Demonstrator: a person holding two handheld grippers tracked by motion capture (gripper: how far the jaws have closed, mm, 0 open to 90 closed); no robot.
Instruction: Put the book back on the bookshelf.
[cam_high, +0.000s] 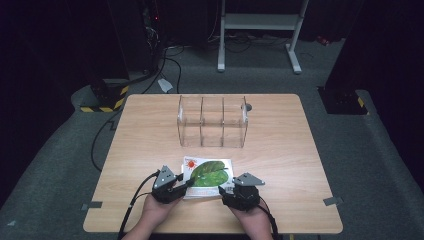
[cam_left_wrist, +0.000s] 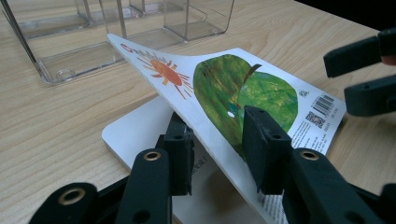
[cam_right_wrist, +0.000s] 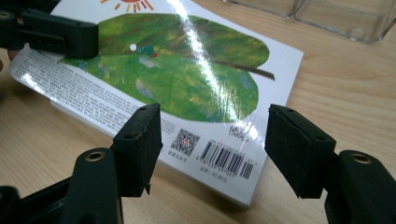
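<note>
Left gripper (cam_left_wrist: 212, 154) pinches the lifted back cover (cam_left_wrist: 243, 88) of the book (cam_high: 207, 176), one jaw under, one on top. Right gripper (cam_right_wrist: 212, 149) jaws apart, just over the book's barcode edge, gripping nothing. Clear three-section organizer (cam_high: 212, 121) stands beyond. Wooden table (cam_high: 280, 150), grey carpet, dark room.

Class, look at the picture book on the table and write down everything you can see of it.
The book is a thin, glossy white paperback lying at the near edge of the wooden table, in front of a clear plastic organiser. Its upward cover shows a big green leaf, an orange sun, small print, a barcode and a QR code. The left gripper has one jaw under and one over that cover, lifting it at a slant off the white pages. The right gripper hovers open at the barcode corner.
</note>
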